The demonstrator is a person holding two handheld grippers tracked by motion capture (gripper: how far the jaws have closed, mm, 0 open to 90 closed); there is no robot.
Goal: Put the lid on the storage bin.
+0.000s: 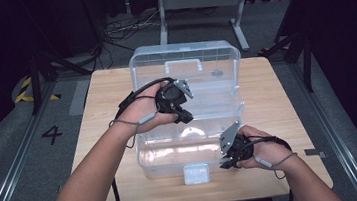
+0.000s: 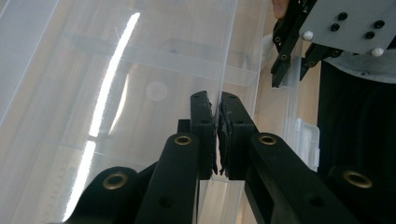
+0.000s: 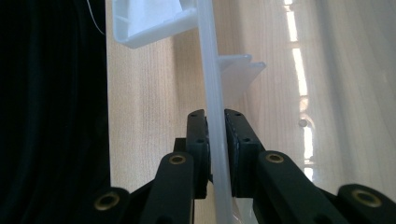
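A clear plastic toolbox point(image 1: 167, 158) stands open on the wooden table point(image 1: 110, 92), its lid point(image 1: 185, 59) raised at the back. My left gripper point(image 1: 187, 118) reaches over the middle of the box and is shut on the thin edge of an inner tray wall point(image 2: 227, 56); in the left gripper view the pads of this gripper point(image 2: 215, 100) press that edge from both sides. My right gripper point(image 1: 225, 164) sits at the box's front right and is shut on the front rim point(image 3: 208, 56), which runs up between the tips of that gripper point(image 3: 215, 114).
A white latch point(image 1: 196, 173) hangs at the front centre of the box, seen also as the white latch point(image 3: 149, 21). Bare tabletop lies to either side of the box. Beyond the table are a grey stand point(image 1: 201, 0) and floor cables point(image 1: 119, 34).
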